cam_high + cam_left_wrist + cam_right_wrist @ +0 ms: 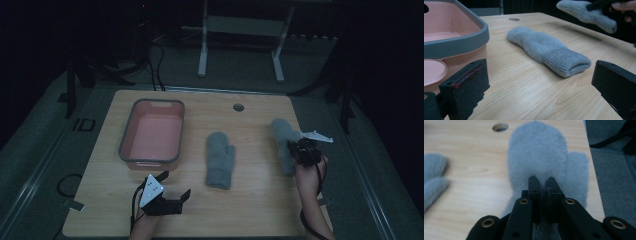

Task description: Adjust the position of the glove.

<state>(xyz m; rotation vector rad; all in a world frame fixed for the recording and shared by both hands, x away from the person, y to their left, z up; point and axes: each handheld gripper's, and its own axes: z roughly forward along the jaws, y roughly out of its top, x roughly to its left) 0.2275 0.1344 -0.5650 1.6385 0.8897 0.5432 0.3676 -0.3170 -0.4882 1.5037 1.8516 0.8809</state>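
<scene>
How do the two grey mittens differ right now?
The middle mitten lies flat on the table, untouched; the right mitten is pinched in the right gripper and looks lifted off the wood. The middle one sits mid-table, the right one near the table's right edge. Both are fuzzy grey with ribbed cuffs. The left gripper is open, holding neither.

A pale wooden tabletop (250, 200) lies under both grippers. A pink rectangular plastic tub with a grey rim (129, 135) stands just ahead of the left gripper (174, 185), close beside its left jaw in the left gripper view (454, 42). A small round hole in the wood (238, 107) sits well ahead of the right gripper (295, 147) and to its left (500, 127). Far beyond both grippers, white metal frame legs (202, 50) and dark cables (155, 65) rest on the grey floor.
</scene>
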